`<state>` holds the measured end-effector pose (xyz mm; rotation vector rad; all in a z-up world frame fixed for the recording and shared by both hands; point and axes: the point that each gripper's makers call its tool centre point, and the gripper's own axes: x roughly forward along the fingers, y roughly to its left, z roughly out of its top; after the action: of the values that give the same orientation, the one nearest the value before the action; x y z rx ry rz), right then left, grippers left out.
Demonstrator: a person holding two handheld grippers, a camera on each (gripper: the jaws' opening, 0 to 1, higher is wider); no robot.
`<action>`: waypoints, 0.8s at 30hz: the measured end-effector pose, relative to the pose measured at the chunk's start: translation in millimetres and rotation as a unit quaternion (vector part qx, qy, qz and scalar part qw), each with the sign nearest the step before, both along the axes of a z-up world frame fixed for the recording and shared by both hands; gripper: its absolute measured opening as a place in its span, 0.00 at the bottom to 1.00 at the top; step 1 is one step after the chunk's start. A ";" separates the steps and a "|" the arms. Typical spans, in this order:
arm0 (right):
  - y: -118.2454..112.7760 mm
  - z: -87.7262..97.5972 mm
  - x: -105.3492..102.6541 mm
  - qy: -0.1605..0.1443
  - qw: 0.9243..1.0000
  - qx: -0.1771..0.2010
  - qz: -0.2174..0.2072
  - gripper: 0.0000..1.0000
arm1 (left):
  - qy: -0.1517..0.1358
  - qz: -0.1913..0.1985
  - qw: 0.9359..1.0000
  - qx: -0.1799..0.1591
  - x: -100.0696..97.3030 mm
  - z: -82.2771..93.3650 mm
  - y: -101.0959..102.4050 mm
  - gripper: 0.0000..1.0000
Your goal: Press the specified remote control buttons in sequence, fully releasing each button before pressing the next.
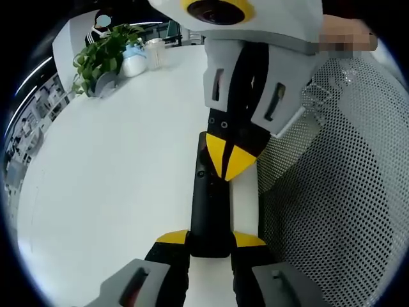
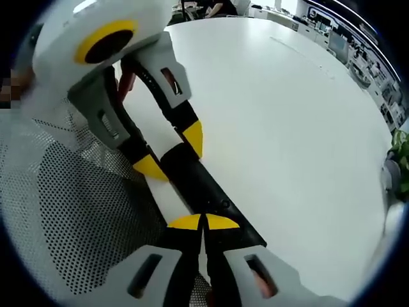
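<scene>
A long black remote point(image 1: 211, 204) lies along the edge of the white table point(image 1: 115, 173). My left gripper point(image 1: 211, 238) is shut on its near end, one yellow fingertip on each long side. My right gripper point(image 1: 227, 163) comes down from above with its yellow tips together, touching the remote's top face near the far end. In the right gripper view, the right gripper point(image 2: 204, 222) is shut, its tips resting on the remote point(image 2: 204, 188). There the left gripper point(image 2: 172, 153) clamps the remote's other end from the upper left.
A potted plant point(image 1: 102, 61), a pale blue-and-white container point(image 1: 135, 61) and a white jar point(image 1: 155, 52) stand at the table's far end. A perforated mesh surface point(image 1: 345, 192) borders the table beside the remote. The wide tabletop point(image 2: 300, 128) stretches away on the other side.
</scene>
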<state>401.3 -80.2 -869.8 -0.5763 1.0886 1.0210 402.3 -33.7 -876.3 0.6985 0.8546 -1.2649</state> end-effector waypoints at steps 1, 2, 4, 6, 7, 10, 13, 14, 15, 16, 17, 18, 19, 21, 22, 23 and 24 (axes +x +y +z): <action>-0.3 -0.1 0.2 0.006 1.000 0.007 -0.009 0.00 | 0.000 -0.001 1.000 0.000 -0.1 0.1 0.1 0.24; -0.4 0.0 0.3 0.011 1.000 0.012 -0.016 0.00 | -0.001 -0.002 1.000 0.000 -0.2 0.2 0.0 0.24; -1.1 -0.1 0.8 0.016 0.999 0.016 -0.022 0.00 | -0.002 -0.003 1.000 0.000 -0.2 0.0 -0.1 0.24; -0.4 0.1 -0.3 0.018 0.999 0.014 -0.024 0.00 | -0.002 -0.004 1.000 -0.001 -0.1 0.0 -0.2 0.24; -0.2 0.0 -0.4 0.016 1.000 0.013 -0.022 0.00 | -0.002 -0.004 1.000 -0.001 -0.1 0.0 -0.3 0.24; 0.0 -0.3 -0.9 0.007 1.000 0.005 -0.009 0.00 | -0.002 -0.004 1.000 -0.002 -0.1 0.1 -0.3 0.24; -0.6 0.1 -0.2 0.010 1.000 0.007 -0.012 0.00 | -0.002 -0.006 1.000 -0.002 0.1 0.0 -0.4 0.24; -0.8 0.4 -0.1 0.014 1.000 0.007 -0.016 0.00 | -0.002 -0.006 1.000 -0.002 0.1 0.0 -0.4 0.24; -0.8 0.3 0.3 0.018 1.000 0.007 -0.022 0.00 | -0.002 -0.007 1.000 -0.002 0.1 -0.1 -0.5 0.24; -0.7 0.4 0.1 0.018 1.000 0.006 -0.021 0.00 | -0.002 -0.007 1.000 -0.003 0.2 -0.1 -0.5 0.24; -0.5 0.6 -0.4 0.019 1.000 0.005 -0.020 0.00 | -0.002 -0.007 1.000 -0.003 0.2 -0.1 -0.6 0.24; -0.4 0.8 -0.8 0.018 1.000 0.004 -0.017 0.00 | -0.002 -0.007 1.000 -0.003 0.2 -0.1 -0.5 0.24; -0.1 0.7 -0.8 0.015 1.000 0.003 -0.014 0.00 | -0.002 -0.007 1.000 -0.003 0.2 -0.1 -0.5 0.24; 0.3 0.6 -1.1 0.013 1.000 0.001 -0.010 0.00 | -0.003 -0.008 1.000 -0.003 0.1 -0.1 -0.4 0.24; 0.5 0.7 -1.1 0.013 1.000 0.001 -0.010 0.00 | -0.003 -0.008 1.000 -0.004 0.0 0.2 -0.4 0.24; 0.8 0.8 -1.2 0.013 1.000 0.002 -0.010 0.00 | -0.003 -0.008 1.000 -0.004 -0.1 0.4 -0.4 0.24; 1.5 1.0 -1.5 0.014 1.000 0.004 -0.010 0.00 | -0.003 -0.008 1.000 -0.004 -0.1 0.4 -0.4 0.24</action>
<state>399.8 -78.7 -868.8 -0.5447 1.1123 1.0181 402.2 -34.1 -875.9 0.7037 0.8411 -1.2800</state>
